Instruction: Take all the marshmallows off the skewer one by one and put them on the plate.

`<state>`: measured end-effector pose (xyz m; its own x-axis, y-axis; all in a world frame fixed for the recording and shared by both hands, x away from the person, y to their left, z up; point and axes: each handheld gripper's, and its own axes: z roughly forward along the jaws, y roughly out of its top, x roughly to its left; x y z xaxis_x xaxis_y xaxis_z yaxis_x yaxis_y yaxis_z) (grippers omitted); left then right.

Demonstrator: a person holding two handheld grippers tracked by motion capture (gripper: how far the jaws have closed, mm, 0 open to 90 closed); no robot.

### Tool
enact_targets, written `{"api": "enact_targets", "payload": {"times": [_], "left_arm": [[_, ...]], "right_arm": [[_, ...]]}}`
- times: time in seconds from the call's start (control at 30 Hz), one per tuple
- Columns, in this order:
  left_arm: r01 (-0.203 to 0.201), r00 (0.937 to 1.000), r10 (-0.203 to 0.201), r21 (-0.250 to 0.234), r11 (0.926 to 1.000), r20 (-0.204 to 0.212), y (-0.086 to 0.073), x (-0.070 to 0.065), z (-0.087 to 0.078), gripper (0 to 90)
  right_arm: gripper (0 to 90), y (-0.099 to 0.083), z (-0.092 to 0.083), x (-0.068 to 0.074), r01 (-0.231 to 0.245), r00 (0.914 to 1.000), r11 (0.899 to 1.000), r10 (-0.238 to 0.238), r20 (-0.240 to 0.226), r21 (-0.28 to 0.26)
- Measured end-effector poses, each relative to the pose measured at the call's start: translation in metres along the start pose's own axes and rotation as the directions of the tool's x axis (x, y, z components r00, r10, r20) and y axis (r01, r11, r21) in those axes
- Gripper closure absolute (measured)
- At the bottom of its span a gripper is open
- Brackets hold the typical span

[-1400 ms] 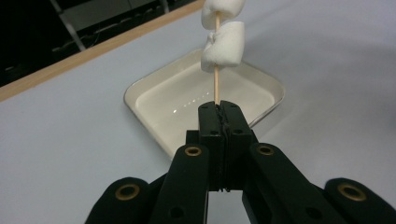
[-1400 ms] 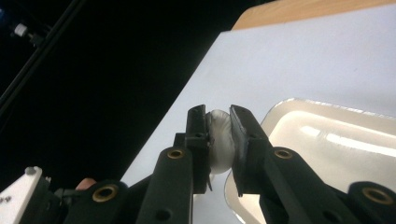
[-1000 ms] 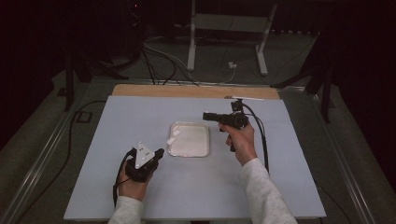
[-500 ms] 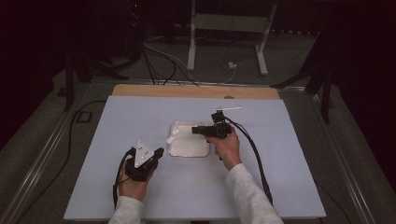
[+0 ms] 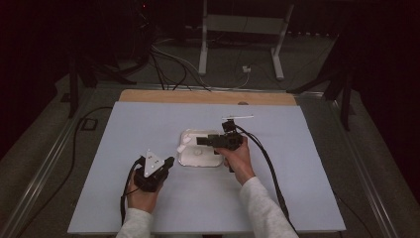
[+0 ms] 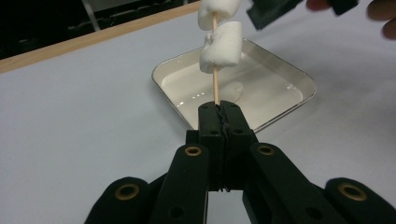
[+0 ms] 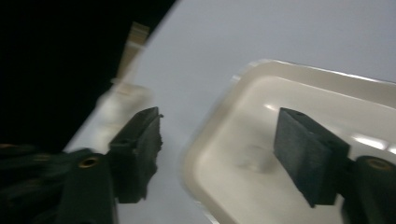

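My left gripper (image 6: 219, 109) is shut on a wooden skewer (image 6: 216, 86) that stands up over the near edge of a white square tray (image 6: 299, 79). Two marshmallows (image 6: 222, 44) are threaded on the skewer, one above the other. One more marshmallow (image 6: 235, 91) lies in the tray. In the high view my left gripper (image 5: 170, 161) sits left of the tray (image 5: 188, 159), with the skewered marshmallows (image 5: 184, 144) at the tray's left rim. My right gripper (image 5: 199, 141) hangs over the tray, pointing left at them. Its jaws stand open (image 7: 219, 140) above the tray's rim (image 7: 243, 77), nothing between them.
A thin white stick (image 5: 237, 117) lies on the pale blue tabletop (image 5: 297, 173) behind the tray. A wooden strip (image 5: 208, 97) runs along the table's far edge. Cables and a white stand (image 5: 237, 29) are on the floor beyond.
My right gripper has swung left from the table's right half to above the tray, close to the skewered marshmallows. The left gripper has stayed put.
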<state>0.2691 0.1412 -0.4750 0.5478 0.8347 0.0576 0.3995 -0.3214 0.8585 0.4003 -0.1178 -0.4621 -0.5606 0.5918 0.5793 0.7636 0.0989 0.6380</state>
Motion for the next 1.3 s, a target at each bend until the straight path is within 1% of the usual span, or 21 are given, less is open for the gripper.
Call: {"api": "enact_targets", "payload": {"times": [0.1, 0.17, 0.23, 0.33, 0.37, 0.4, 0.47, 0.5, 0.53, 0.57, 0.6, 0.63, 0.67, 0.77, 0.93, 1.0, 1.03, 1.17, 1.3], "left_arm": [[0.0, 1.0, 0.0, 0.003, 1.0, -0.002, 0.001, -0.002, 0.002, 90.0], [-0.002, 1.0, 0.002, -0.001, 1.0, 0.0, 0.001, -0.003, 0.003, 90.0], [-0.004, 1.0, 0.004, -0.003, 1.0, 0.0, 0.001, -0.005, 0.003, 90.0], [-0.005, 1.0, 0.005, -0.012, 0.9999, 0.005, 0.003, -0.007, 0.004, 90.0], [-0.005, 1.0, 0.005, -0.012, 0.9999, 0.005, 0.003, -0.007, 0.004, 90.0], [-0.01, 0.9999, 0.01, -0.014, 0.9999, 0.006, 0.004, -0.009, 0.004, 90.0], [-0.015, 0.9999, 0.016, -0.017, 0.9997, 0.007, 0.004, -0.01, 0.004, 90.0], [-0.015, 0.9999, 0.016, -0.017, 0.9997, 0.007, 0.004, -0.01, 0.004, 90.0], [-0.015, 0.9998, 0.015, -0.02, 0.9997, 0.009, 0.005, -0.011, 0.005, 90.0], [-0.015, 0.9999, 0.015, -0.023, 0.9996, 0.007, 0.005, -0.012, 0.004, 90.0], [-0.014, 0.9999, 0.014, -0.028, 0.9995, 0.008, 0.005, -0.012, 0.004, 90.0], [-0.015, 0.9999, 0.015, -0.03, 0.9994, 0.008, 0.006, -0.013, 0.004, 90.0], [-0.016, 0.9999, 0.016, -0.03, 0.9994, 0.004, 0.006, -0.013, 0.004, 90.0], [-0.011, 0.9999, 0.011, -0.03, 0.9995, 0.004, 0.005, -0.012, 0.004, 90.0], [-0.012, 0.9999, 0.012, -0.035, 0.9993, 0.004, 0.005, -0.013, 0.004, 90.0], [-0.021, 0.9998, 0.021, -0.036, 0.9991, -0.004, 0.005, -0.015, 0.005, 90.0], [-0.025, 0.9997, 0.025, -0.036, 0.999, -0.007, 0.005, -0.015, 0.004, 90.0], [-0.033, 0.9993, 0.033, -0.035, 0.9988, -0.016, 0.005, -0.015, 0.003, 90.0], [-0.034, 0.9993, 0.034, -0.035, 0.9988, -0.016, 0.005, -0.014, 0.003, 90.0]], "right_arm": [[28.4, 0.001, -0.003, 0.008, -0.003, 0.9977, 1.0, 0.002, -0.067, -0.017], [29.2, 0.002, -0.003, 0.012, -0.012, 0.995, 1.0, 0.009, -0.099, -0.022], [31.9, 0.002, -0.002, 0.015, -0.021, 0.9928, 1.0, 0.019, -0.119, -0.017], [39.2, 0.0, 0.003, 0.018, -0.027, 0.9896, 1.0, 0.026, -0.141, -0.006], [39.2, 0.0, 0.003, 0.018, -0.027, 0.9896, 1.0, 0.026, -0.141, -0.006], [43.8, -0.001, 0.007, 0.02, -0.027, 0.9889, 1.0, 0.027, -0.146, 0.002], [48.0, -0.002, 0.01, 0.022, -0.039, 0.9863, 0.999, 0.039, -0.16, 0.005], [48.0, -0.002, 0.01, 0.022, -0.039, 0.9863, 0.999, 0.039, -0.16, 0.005], [53.1, -0.002, 0.014, 0.024, -0.046, 0.9854, 0.999, 0.047, -0.163, 0.01], [53.1, -0.002, 0.014, 0.024, -0.046, 0.9854, 0.999, 0.047, -0.163, 0.01], [59.0, -0.003, 0.017, 0.026, -0.051, 0.9849, 0.998, 0.054, -0.164, 0.022], [62.2, -0.004, 0.019, 0.026, -0.048, 0.9852, 0.999, 0.05, -0.164, 0.021], [65.5, -0.005, 0.02, 0.027, -0.054, 0.9835, 0.998, 0.057, -0.172, 0.019], [71.4, -0.005, 0.02, 0.028, -0.061, 0.9801, 0.998, 0.062, -0.189, 0.014], [74.4, -0.005, 0.018, 0.029, -0.061, 0.98, 0.998, 0.06, -0.19, 0.0], [75.4, -0.005, 0.017, 0.03, -0.066, 0.981, 0.998, 0.061, -0.184, -0.018], [75.4, -0.005, 0.017, 0.03, -0.066, 0.981, 0.998, 0.061, -0.184, -0.018], [77.1, -0.004, 0.015, 0.03, -0.089, 0.9809, 0.995, 0.079, -0.178, -0.048], [77.5, -0.003, 0.012, 0.029, -0.093, 0.982, 0.994, 0.082, -0.17, -0.062]]}}
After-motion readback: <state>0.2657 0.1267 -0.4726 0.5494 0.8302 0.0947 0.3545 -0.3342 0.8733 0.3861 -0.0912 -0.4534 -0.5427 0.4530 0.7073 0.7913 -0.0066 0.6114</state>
